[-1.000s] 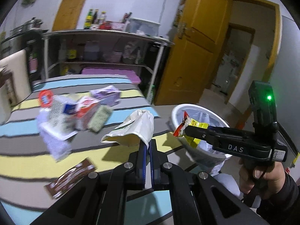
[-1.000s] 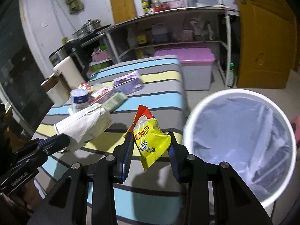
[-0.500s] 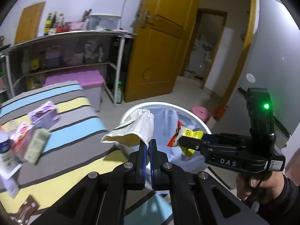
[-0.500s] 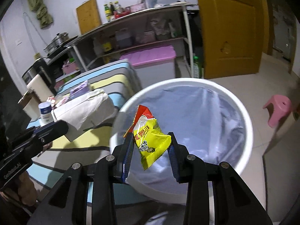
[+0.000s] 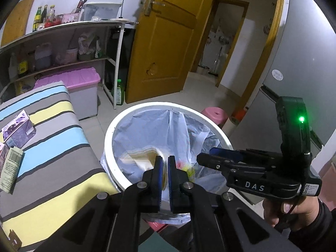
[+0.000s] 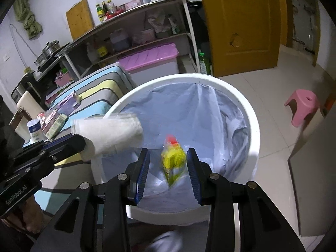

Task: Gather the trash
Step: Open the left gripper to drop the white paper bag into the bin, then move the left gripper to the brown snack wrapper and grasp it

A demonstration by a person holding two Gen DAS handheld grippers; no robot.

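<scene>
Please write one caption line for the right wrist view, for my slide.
Right gripper open over the lined bin, yellow wrapper blurred between its fingers.

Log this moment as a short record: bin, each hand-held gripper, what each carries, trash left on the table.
bin: white bin with liner, beside the striped table
left hand-held gripper: shut, over the bin
left load: white paper bag at its tips, blurred
right hand-held gripper: open, over the bin
right load: yellow snack packet between the pads, blurred, apparently loose
left on table: purple box, other packs
</scene>
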